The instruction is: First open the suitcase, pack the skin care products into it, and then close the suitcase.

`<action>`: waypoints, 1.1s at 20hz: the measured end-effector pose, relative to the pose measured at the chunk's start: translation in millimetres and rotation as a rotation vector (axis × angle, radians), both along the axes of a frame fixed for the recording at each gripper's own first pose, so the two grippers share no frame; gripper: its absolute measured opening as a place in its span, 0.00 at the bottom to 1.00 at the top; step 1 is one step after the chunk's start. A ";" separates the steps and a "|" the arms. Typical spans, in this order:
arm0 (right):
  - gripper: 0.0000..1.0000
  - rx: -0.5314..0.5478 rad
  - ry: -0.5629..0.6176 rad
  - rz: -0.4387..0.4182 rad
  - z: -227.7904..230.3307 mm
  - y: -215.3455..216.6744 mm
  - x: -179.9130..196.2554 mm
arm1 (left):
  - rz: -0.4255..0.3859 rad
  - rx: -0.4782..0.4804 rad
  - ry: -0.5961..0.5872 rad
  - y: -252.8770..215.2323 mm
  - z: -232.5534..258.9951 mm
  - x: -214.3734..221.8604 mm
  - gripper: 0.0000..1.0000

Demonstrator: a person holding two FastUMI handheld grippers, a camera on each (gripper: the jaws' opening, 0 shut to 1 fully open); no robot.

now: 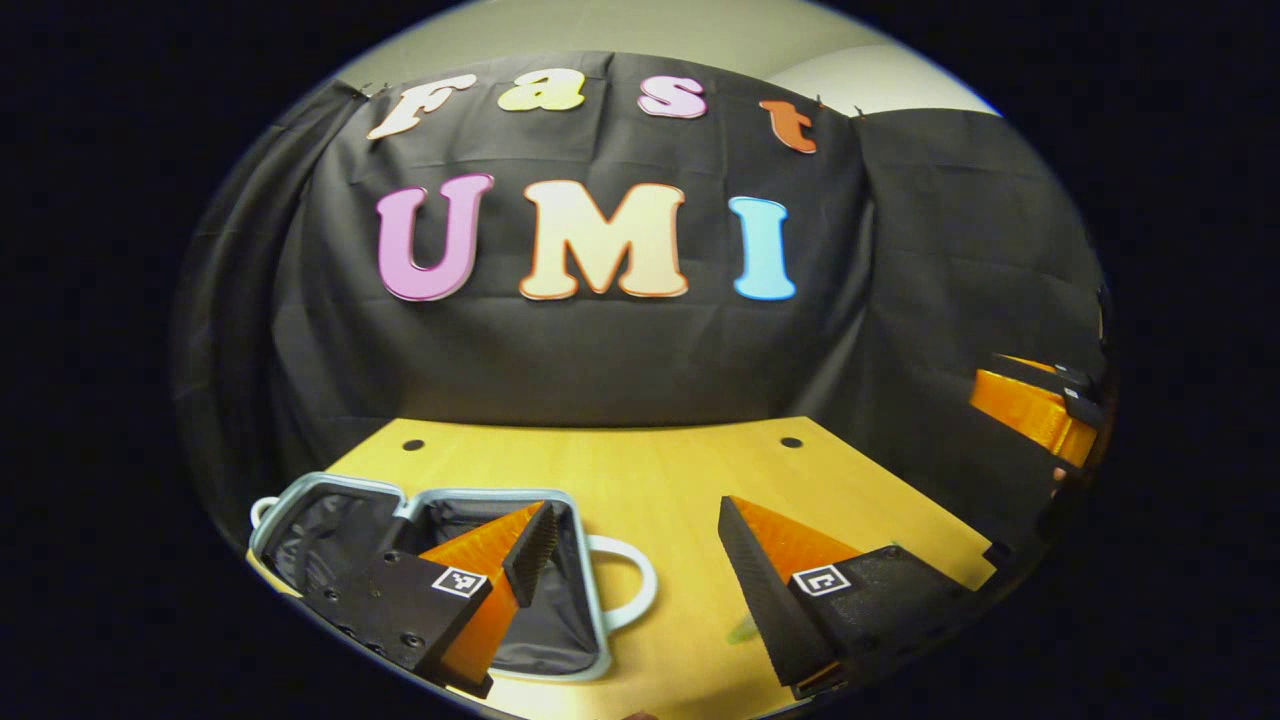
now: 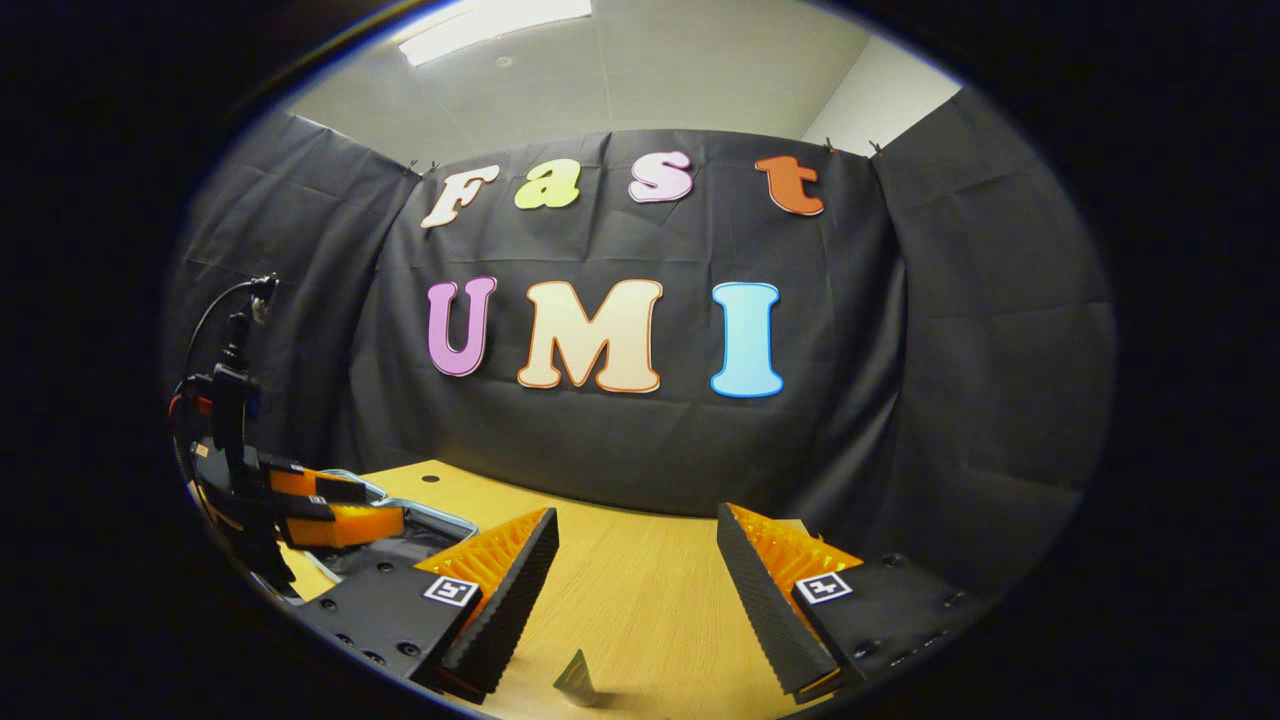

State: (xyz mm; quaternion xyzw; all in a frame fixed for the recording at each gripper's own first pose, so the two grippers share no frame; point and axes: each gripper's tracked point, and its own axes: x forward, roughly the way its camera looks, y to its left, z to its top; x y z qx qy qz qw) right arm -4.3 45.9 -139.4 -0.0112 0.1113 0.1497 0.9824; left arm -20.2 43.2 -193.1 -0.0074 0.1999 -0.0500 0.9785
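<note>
The suitcase [image 1: 430, 570] lies open on the wooden table [image 1: 680, 480], its dark lining showing and a white handle [image 1: 625, 585] on the side nearest my left gripper [image 1: 632, 575]. That gripper hangs over the suitcase's edge — fingers spread, nothing between them. My right gripper [image 2: 635, 600] sits well off from the suitcase [image 2: 420, 525], also spread wide — a small pale tube [image 2: 578, 680] stands just below its gap.

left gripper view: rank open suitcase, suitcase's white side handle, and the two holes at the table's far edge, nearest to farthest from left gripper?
From the left gripper:
1. Suitcase, open, under its left finger.
2. White handle, on the suitcase's right side, between the fingers.
3. Table holes, far edge; too close to rank against each other.
</note>
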 end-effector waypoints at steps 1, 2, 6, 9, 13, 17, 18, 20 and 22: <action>0.99 0.000 0.011 0.004 -4.1 0.8 -1.4 | -0.026 0.001 0.023 -12.7 -11.7 -3.6 0.95; 0.99 0.000 0.024 0.010 -10.2 3.0 -4.3 | -0.052 0.002 0.041 -16.2 -24.6 -16.8 0.95; 0.99 -0.014 0.065 0.015 -30.8 3.5 -12.4 | -0.139 0.010 0.103 -57.1 -68.6 -23.5 0.95; 0.99 -0.044 0.111 0.021 -52.6 3.1 -20.2 | -0.153 -0.062 0.175 -71.0 -106.4 -30.0 0.93; 1.00 -0.069 0.146 0.028 -70.7 1.1 -30.5 | -0.136 -0.117 0.250 -78.4 -140.9 -34.5 0.80; 1.00 -0.062 0.192 0.025 -90.4 -1.7 -41.4 | -0.112 -0.079 0.317 -74.5 -169.0 -34.3 0.33; 0.99 -0.063 0.200 0.028 -96.2 -1.7 -44.0 | -0.121 -0.089 0.313 -78.9 -165.9 -34.1 0.18; 0.99 -0.074 0.226 0.040 -113.0 -1.9 -52.8 | -0.121 -0.075 0.342 -79.3 -168.9 -31.2 0.13; 0.99 -0.073 0.259 0.049 -129.8 -2.9 -61.9 | -0.112 -0.044 0.351 -73.7 -164.2 -31.5 0.07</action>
